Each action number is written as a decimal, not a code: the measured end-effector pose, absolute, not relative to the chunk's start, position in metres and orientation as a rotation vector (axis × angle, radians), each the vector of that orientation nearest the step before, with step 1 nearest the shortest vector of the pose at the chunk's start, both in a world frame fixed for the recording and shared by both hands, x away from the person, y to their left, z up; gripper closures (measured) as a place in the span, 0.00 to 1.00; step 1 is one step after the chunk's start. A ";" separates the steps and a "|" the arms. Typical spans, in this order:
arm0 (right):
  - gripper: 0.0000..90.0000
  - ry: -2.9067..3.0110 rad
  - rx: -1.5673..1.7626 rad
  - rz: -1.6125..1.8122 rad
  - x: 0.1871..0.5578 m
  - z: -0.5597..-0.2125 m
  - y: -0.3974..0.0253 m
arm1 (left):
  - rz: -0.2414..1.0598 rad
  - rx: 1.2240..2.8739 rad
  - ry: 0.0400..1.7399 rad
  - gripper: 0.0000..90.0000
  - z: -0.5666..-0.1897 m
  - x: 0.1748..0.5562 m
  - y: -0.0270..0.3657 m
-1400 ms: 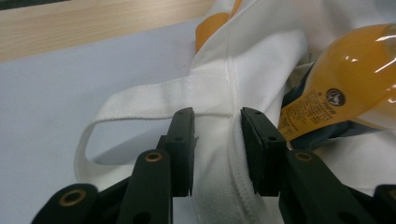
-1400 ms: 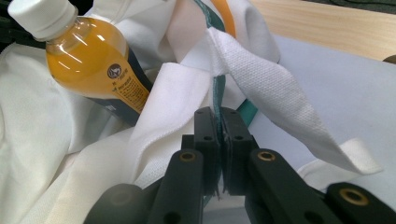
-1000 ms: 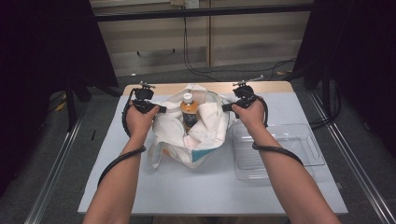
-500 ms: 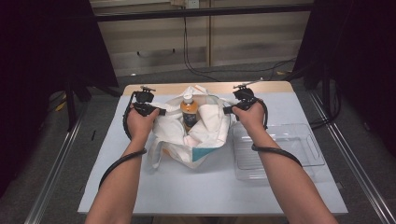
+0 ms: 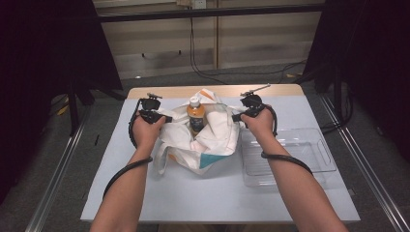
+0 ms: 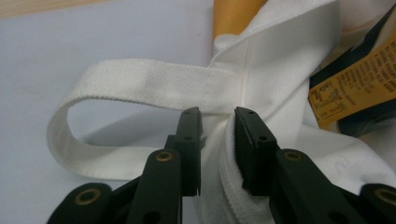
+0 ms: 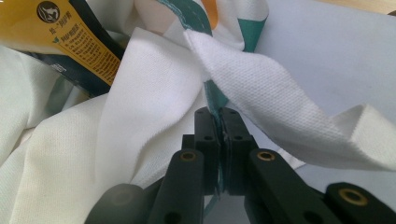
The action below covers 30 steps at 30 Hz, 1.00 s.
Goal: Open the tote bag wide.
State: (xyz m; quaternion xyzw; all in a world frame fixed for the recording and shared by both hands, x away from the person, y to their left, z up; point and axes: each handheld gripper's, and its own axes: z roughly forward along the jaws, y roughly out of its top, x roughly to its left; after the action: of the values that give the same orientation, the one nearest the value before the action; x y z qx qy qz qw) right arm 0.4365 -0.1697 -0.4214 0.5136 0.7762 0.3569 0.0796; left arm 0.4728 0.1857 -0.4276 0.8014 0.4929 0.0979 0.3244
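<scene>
**Both grippers at the rim of the tote bag, bottle standing inside**

High view: A white tote bag [image 5: 200, 140] with teal and orange print is sitting on the pale table [image 5: 145, 193], near its far middle. An orange drink bottle [image 5: 196, 115] with a white cap is standing upright inside the bag, its top rising above the rim. The left gripper [image 5: 164, 117] is meeting the left side of the bag rim, and the right gripper [image 5: 235, 116] is meeting the right side. The person's forearms are coming in from the bottom edge, one on each side of the bag. A clear plastic tray [image 5: 290, 157] is lying on the table just beside the bag, on the right, under the right forearm.

Left gripper view: The left gripper [image 6: 218, 122] is showing its two black jaws apart, with a visible gap between them. A fold of the white bag fabric is lying in that gap against the right-hand jaw; the jaws are not pressing it. A white carry strap [image 6: 135, 84] is looping out over the table beyond the jaws. The bottle label [image 6: 350, 81] is showing at the right edge.

Right gripper view: The right gripper [image 7: 220, 122] is showing its jaws together, clamped on the teal-edged rim of the tote bag [image 7: 154, 112]. A white strap [image 7: 289, 112] is running off to the right over the table. The bottle label [image 7: 74, 37] is showing at the upper left, inside the bag.
</scene>
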 end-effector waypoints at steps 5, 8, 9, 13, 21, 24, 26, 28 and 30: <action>0.97 2.320 1.533 1.058 0.435 -0.421 -0.169 | 0.265 2.076 1.303 0.80 -0.428 0.470 0.183; 0.97 2.314 1.520 1.066 0.434 -0.419 -0.169 | 0.262 2.081 1.293 0.82 -0.425 0.468 0.182; 0.97 2.314 1.520 1.066 0.434 -0.419 -0.169 | 0.262 2.081 1.293 0.82 -0.425 0.468 0.182; 0.94 2.302 1.498 1.089 0.432 -0.412 -0.169 | 0.267 2.096 1.267 0.83 -0.419 0.467 0.181; 0.78 2.270 1.485 1.116 0.432 -0.396 -0.166 | 0.269 2.102 1.266 0.84 -0.411 0.466 0.176; 0.76 2.256 1.472 1.129 0.434 -0.387 -0.164 | 0.270 2.098 1.266 0.84 -0.407 0.467 0.175; 0.75 2.255 1.475 1.135 0.435 -0.385 -0.164 | 0.271 2.095 1.266 0.85 -0.406 0.467 0.174; 0.73 2.260 1.461 1.126 0.440 -0.381 -0.162 | 0.266 2.099 1.259 0.85 -0.403 0.468 0.172; 0.71 2.267 1.462 1.122 0.443 -0.380 -0.160 | 0.275 2.097 1.259 0.85 -0.403 0.468 0.171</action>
State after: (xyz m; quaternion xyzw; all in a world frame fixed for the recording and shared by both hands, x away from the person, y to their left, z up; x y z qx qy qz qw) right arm 0.4432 -0.1605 -0.3801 0.4975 0.7713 0.3816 0.1096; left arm 0.4677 0.1709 -0.4027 0.8031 0.4824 0.1053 0.3336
